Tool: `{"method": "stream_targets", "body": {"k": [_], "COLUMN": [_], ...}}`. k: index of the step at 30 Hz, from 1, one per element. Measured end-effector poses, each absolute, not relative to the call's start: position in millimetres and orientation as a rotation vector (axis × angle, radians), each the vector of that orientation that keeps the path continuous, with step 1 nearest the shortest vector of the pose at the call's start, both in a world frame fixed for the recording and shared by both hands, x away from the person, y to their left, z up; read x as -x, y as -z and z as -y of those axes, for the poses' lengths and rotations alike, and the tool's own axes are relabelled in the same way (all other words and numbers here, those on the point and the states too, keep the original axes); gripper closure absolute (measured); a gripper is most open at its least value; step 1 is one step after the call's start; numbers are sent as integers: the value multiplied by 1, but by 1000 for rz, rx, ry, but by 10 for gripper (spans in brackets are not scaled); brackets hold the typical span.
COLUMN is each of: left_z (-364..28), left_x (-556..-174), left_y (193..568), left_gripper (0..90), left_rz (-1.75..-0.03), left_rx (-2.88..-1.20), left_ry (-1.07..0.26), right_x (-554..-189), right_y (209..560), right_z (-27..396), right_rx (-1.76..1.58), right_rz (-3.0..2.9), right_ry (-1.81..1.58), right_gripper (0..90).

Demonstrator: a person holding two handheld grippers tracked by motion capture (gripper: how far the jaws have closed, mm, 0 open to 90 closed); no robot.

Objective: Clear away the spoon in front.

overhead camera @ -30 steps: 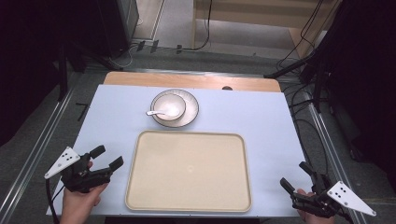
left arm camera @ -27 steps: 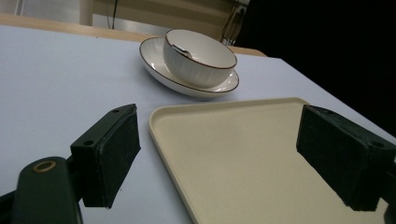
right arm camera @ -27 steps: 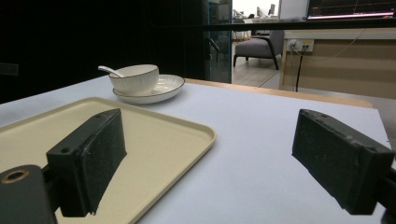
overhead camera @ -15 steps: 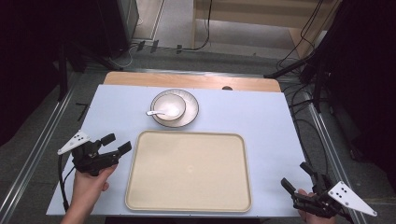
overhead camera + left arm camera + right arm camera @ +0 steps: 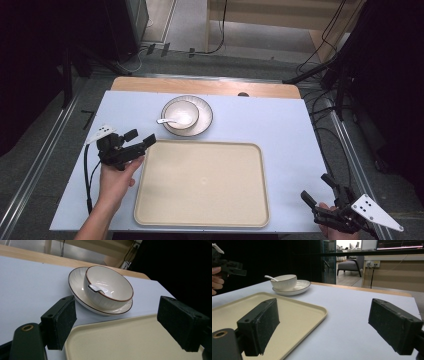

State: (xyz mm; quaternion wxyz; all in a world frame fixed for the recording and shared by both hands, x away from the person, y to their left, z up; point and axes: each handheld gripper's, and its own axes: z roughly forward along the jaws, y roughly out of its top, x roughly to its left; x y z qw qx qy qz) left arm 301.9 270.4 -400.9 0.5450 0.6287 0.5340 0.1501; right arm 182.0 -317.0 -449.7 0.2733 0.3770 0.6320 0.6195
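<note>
**Spoon mostly hidden in bowl**

Left gripper (image 5: 141, 141) gapes wide, empty, the bowl (image 5: 182, 114) at its one o'clock. The spoon (image 5: 167, 120) shows little beyond its handle. Right gripper (image 5: 320, 190), also wide and empty, is partly cut off at the tray's (image 5: 200, 180) four o'clock.

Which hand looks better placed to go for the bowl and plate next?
Left, probably. The left gripper, jaws open, points at the bowl on its plate close by; the right gripper sits at the near corner, far off.

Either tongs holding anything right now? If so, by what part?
Nothing is held. Left tongs stand open short of the white ceramic bowl; right tongs are open over bare table.
</note>
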Motion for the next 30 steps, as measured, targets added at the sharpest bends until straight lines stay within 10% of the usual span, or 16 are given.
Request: {"method": "stream_targets", "body": {"k": [30], "left_z": [-252], "left_x": [-366], "left_y": [428], "left_gripper": [495], "left_rz": [-1518], "left_rx": [-1205], "left_ry": [-65], "right_x": [-183], "right_y": [451], "right_z": [319], "right_rx": [-1020], "right_rz": [-1696], "right_ry": [-1673], "right_gripper": [100]}}
